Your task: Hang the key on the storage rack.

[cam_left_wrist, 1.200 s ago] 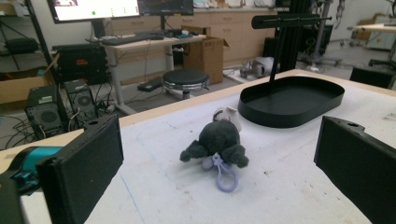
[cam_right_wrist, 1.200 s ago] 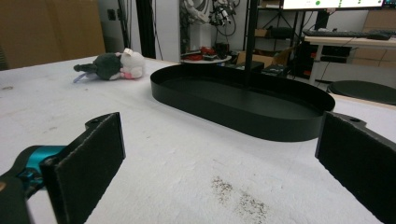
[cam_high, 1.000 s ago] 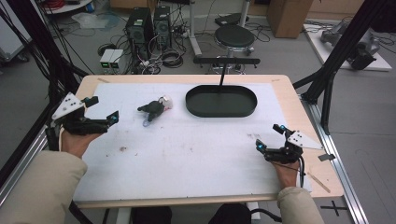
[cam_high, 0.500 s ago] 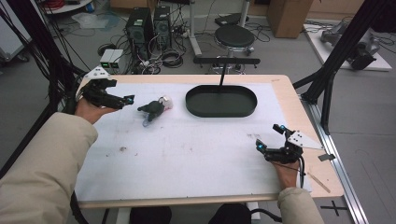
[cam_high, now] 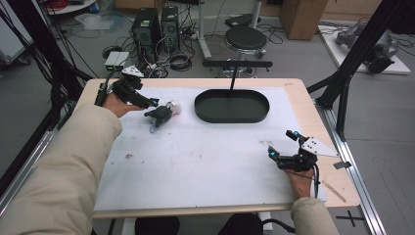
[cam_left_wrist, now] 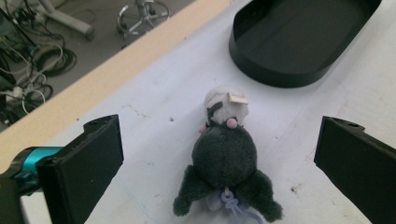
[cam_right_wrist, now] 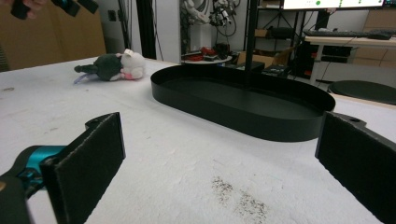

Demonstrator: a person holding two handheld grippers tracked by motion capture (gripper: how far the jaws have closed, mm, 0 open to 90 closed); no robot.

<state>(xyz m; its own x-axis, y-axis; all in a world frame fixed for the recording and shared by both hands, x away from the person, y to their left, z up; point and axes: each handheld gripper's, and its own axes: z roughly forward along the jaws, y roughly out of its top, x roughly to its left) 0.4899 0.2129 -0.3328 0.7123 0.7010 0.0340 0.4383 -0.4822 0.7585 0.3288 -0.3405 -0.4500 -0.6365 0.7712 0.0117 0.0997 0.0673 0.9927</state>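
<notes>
A small plush toy [cam_high: 160, 114] with a dark body and a white head lies on the white table cover, left of a black oval tray [cam_high: 231, 120]. My left gripper [cam_high: 149, 101] is open and hovers just left of and above the toy. In the left gripper view the toy [cam_left_wrist: 224, 154] lies between the wide-apart jaws, its head toward the tray [cam_left_wrist: 280, 74]. My right gripper [cam_high: 282, 144] rests open near the table's front right, with nothing between its jaws. The right gripper view looks across at the tray [cam_right_wrist: 243, 119] and the distant toy [cam_right_wrist: 114, 65].
The white cover [cam_high: 205, 166] spans most of the wooden table and has a few dark smudges. Beyond the far edge stand a stool [cam_high: 246, 36], computer towers [cam_high: 156, 24] and cables on the floor. A black frame post [cam_high: 342, 93] stands at the right.
My left gripper has travelled from the table's left edge forward and right, and now sits right beside the plush toy. The right gripper, toy and tray have not moved.
</notes>
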